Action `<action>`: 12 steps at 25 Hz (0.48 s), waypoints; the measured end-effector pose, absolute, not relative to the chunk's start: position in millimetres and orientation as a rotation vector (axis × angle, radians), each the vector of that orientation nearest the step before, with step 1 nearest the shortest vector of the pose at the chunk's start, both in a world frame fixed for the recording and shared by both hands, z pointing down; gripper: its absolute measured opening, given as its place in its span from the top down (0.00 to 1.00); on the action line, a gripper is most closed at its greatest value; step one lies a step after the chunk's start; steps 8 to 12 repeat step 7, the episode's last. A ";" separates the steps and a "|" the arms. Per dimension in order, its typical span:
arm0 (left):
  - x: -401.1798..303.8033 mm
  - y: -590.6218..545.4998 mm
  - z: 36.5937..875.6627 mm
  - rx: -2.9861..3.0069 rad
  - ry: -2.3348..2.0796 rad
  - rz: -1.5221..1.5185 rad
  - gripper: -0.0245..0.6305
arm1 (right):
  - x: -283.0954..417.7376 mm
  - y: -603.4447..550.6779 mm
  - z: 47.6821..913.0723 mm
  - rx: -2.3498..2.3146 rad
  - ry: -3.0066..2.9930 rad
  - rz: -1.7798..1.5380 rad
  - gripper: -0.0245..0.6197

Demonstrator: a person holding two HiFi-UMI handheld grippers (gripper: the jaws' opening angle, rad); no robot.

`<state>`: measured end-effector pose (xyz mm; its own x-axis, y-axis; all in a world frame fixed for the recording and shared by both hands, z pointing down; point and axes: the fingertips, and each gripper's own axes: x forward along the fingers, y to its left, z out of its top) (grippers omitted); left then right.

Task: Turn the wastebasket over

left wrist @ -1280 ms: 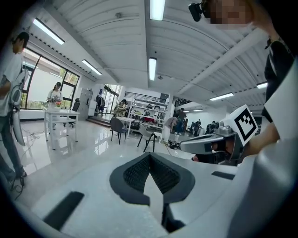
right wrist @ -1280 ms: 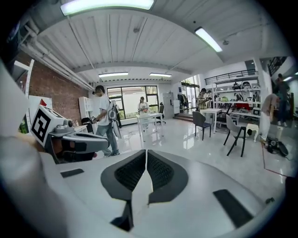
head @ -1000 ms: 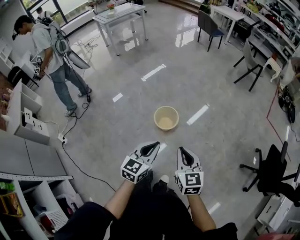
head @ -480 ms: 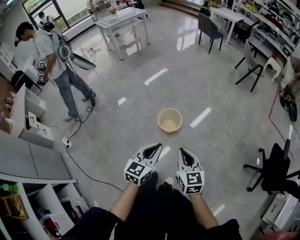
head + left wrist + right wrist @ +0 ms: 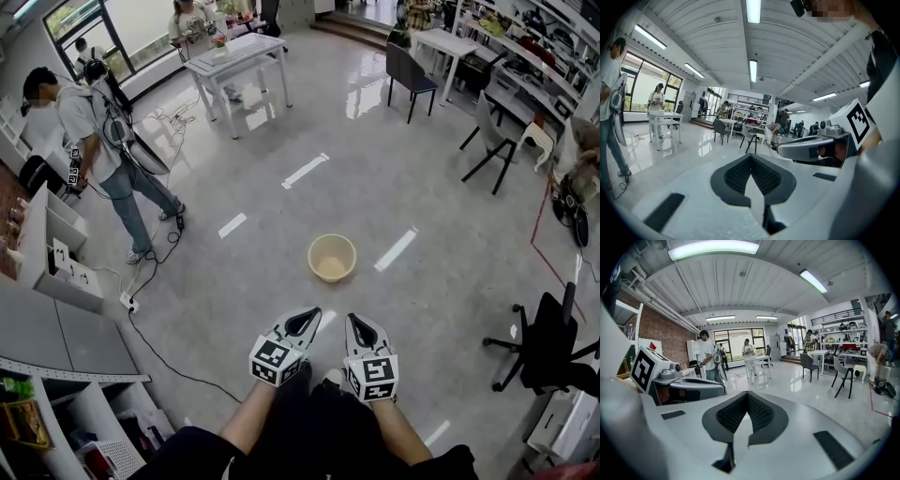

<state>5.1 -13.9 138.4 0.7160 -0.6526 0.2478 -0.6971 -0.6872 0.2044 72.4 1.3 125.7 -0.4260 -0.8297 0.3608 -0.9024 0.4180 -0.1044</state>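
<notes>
Two claws clenched on nothing: left claw (image 5: 302,322) and right claw (image 5: 362,330) sit side by side at 6 o'clock in the head view. The wastebasket (image 5: 332,258) stands mouth-up on the floor (image 5: 422,169), apart at their 12 o'clock. We judge it light, thin-walled, fairly stiff, slick; we would pinch the rim at its 6 o'clock and tip it over.
</notes>
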 end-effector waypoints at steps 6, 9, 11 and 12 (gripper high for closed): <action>13.8 -17.9 138.2 2.636 -1.054 0.232 0.95 | 77.7 -4.3 123.3 1.510 -2.427 0.417 0.95; 15.3 -18.6 137.7 2.633 -1.053 0.232 0.95 | 78.7 -5.1 122.4 1.509 -2.428 0.418 0.95; 15.3 -18.6 137.7 2.633 -1.053 0.232 0.95 | 78.7 -5.1 122.4 1.509 -2.428 0.418 0.95; 15.3 -18.6 137.7 2.633 -1.053 0.232 0.95 | 78.7 -5.1 122.4 1.509 -2.428 0.418 0.95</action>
